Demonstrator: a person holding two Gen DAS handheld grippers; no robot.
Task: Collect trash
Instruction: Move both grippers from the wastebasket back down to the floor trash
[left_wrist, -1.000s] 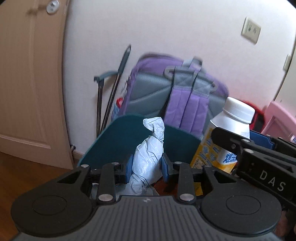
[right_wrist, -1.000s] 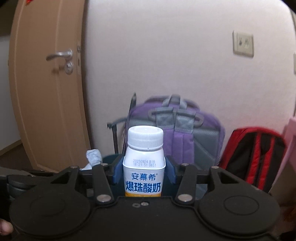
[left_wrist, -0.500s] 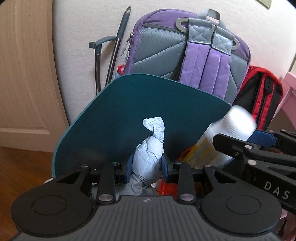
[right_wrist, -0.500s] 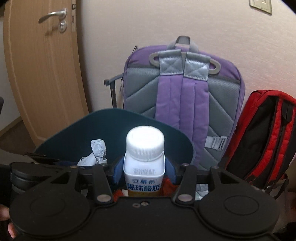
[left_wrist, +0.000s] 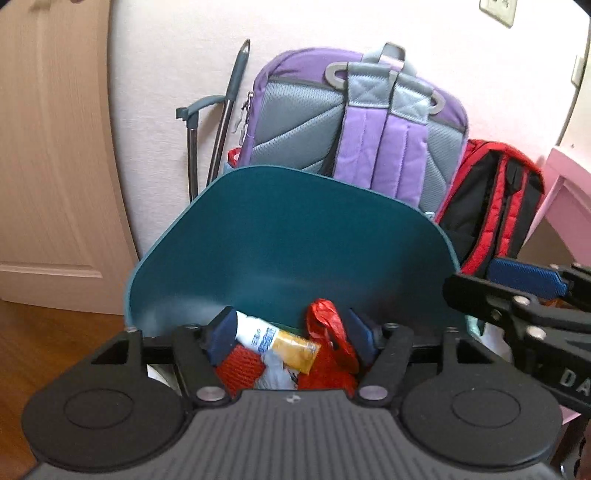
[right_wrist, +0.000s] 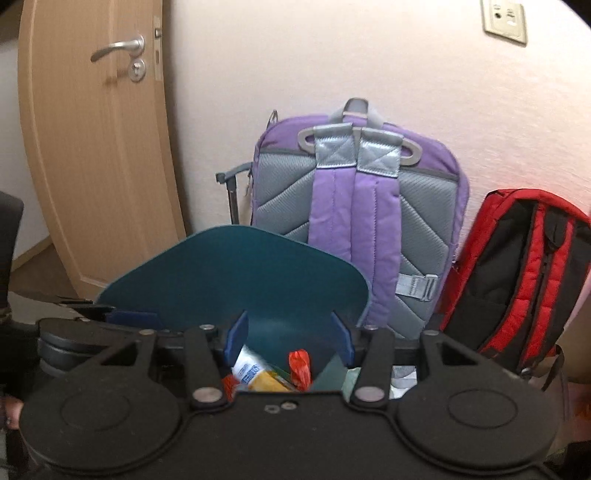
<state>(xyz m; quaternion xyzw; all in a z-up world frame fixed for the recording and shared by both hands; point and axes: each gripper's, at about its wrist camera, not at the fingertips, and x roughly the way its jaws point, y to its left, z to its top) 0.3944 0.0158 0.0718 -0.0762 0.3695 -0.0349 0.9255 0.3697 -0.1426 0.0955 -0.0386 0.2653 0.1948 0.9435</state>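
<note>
Bottle (left_wrist: 275, 341) lying in teal bin (left_wrist: 288, 243), both tools (left_wrist: 288, 332) (right_wrist: 290, 334) spread, empty.

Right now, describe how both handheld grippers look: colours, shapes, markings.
The left gripper and right gripper match: matte black bodies, two round discs each, silver rivets on angular black linkages, and blue pads on the fingers. The left's top plate is ribbed grey. White letters "DA" mark the right gripper's side. No cables or sleeves show.
</note>
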